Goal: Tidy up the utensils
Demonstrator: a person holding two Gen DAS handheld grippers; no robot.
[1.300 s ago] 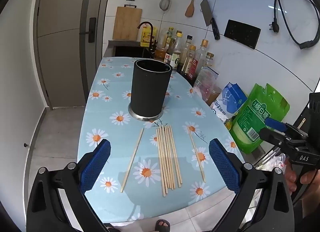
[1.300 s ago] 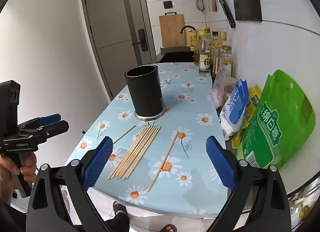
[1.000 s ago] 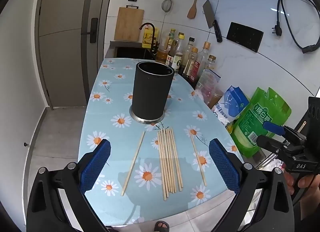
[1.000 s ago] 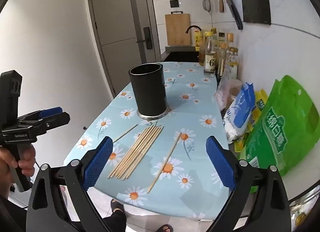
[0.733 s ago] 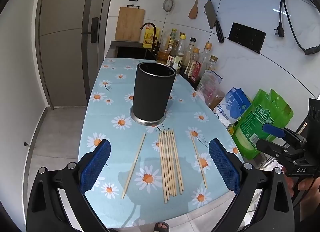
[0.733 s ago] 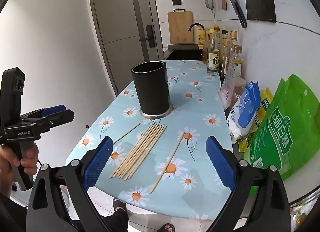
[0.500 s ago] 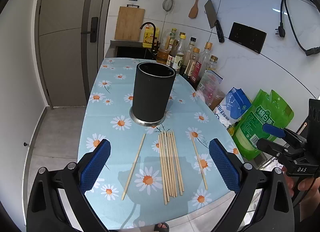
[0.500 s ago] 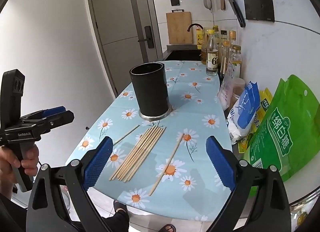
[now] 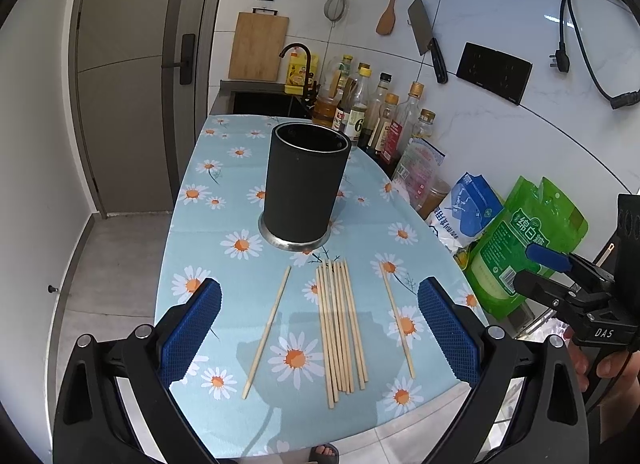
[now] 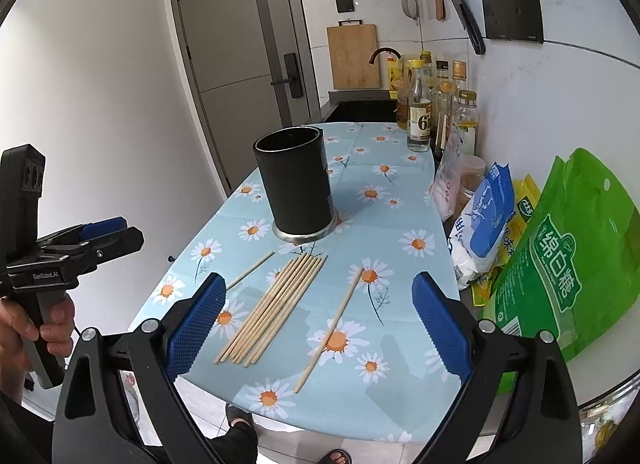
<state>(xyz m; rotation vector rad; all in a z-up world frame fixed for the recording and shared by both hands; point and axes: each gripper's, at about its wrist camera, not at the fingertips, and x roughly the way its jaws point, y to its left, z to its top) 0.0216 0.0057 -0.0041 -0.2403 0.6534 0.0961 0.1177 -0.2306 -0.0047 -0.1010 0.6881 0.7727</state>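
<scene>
Both cams rose slightly; left gripper (image 9: 319, 334) & right gripper (image 10: 319, 322) wide apart, holding nothing, above chopsticks (image 9: 340, 320).

You face white tiled walls (image 9: 480, 16), a grey door (image 10: 240, 56) and grey floor (image 9: 116, 248). The daisy-patterned table (image 9: 224, 220) abuts the right wall; beyond its far edge, apparently a sink (image 9: 264, 98).

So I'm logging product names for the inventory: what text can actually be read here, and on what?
"绵白糖": green bag
"DAS": right gripper
"GenRoboLAI", roughly: left gripper
"6", with a cut-off digit: clear bottle
Blue-and-white bag, other bottle labels: too small to read.
</scene>
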